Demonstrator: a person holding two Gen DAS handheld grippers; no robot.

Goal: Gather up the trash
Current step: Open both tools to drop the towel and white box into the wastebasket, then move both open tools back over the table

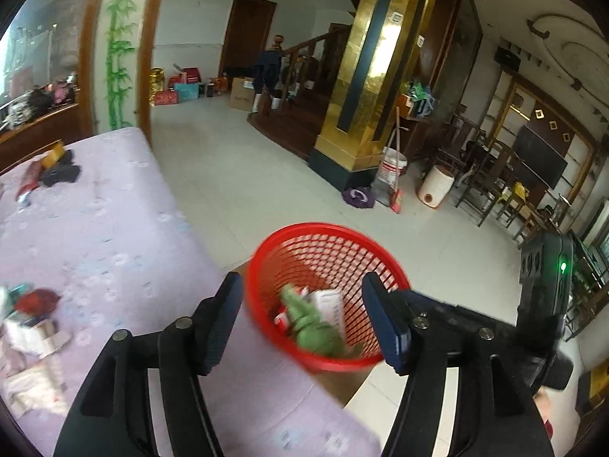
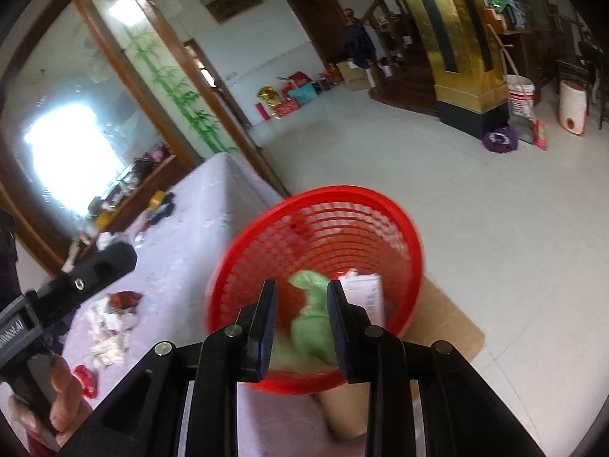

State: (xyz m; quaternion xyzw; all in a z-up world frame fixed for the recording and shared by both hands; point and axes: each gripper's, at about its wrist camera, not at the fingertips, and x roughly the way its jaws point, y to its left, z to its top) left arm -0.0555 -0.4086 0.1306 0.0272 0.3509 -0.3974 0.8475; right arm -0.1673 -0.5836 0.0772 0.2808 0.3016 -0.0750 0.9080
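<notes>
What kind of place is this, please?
Probably the main hall of a private home: a wooden staircase, a gold-clad pillar, dark wooden chairs, and household boxes along the far wall.

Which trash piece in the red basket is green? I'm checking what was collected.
The crumpled green wrapper, lying in the red basket beside the white paper; the others there look white or red.

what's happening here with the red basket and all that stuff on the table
A person with a gripper in each hand is clearing trash from the table into the red basket. Green wrapping and white paper already lie inside. Both the left gripper and right gripper hover over it, jaws open and empty. More scraps wait.
</notes>
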